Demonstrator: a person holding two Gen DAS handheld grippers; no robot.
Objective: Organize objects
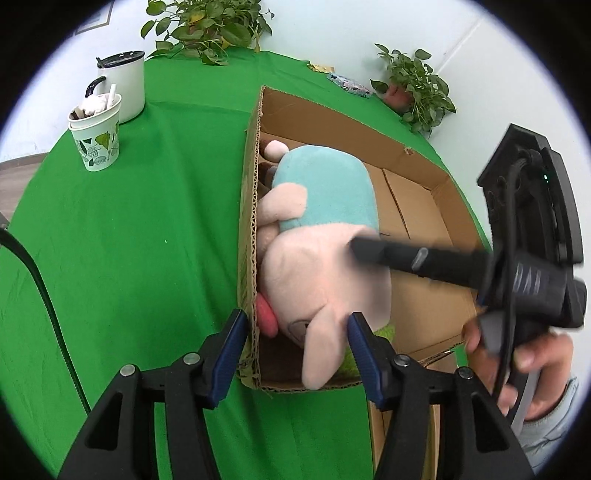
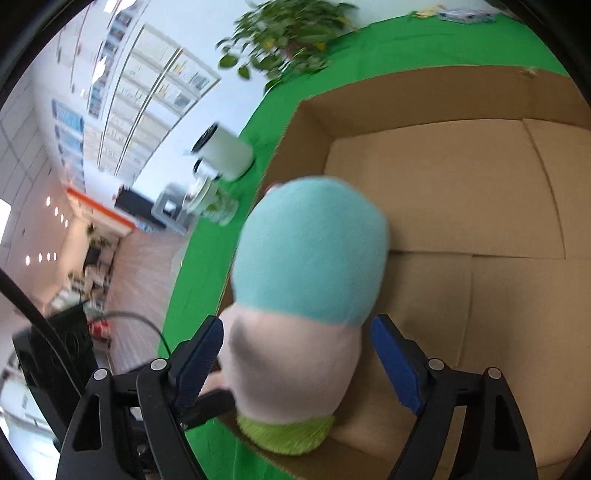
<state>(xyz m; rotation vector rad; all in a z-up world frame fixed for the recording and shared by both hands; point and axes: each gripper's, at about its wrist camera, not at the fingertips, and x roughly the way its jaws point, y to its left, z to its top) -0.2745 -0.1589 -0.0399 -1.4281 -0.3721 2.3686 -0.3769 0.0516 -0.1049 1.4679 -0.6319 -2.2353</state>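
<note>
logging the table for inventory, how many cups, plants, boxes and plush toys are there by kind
cups: 2, a white mug and a leaf-print paper cup
potted plants: 2, one and another
cardboard boxes: 1
plush toys: 1 clearly seen, the pink and teal plush; others under it cannot be counted
total: 6

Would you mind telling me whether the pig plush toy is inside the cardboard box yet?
Inside: the plush toy lies within the box walls, against its left side.
</note>
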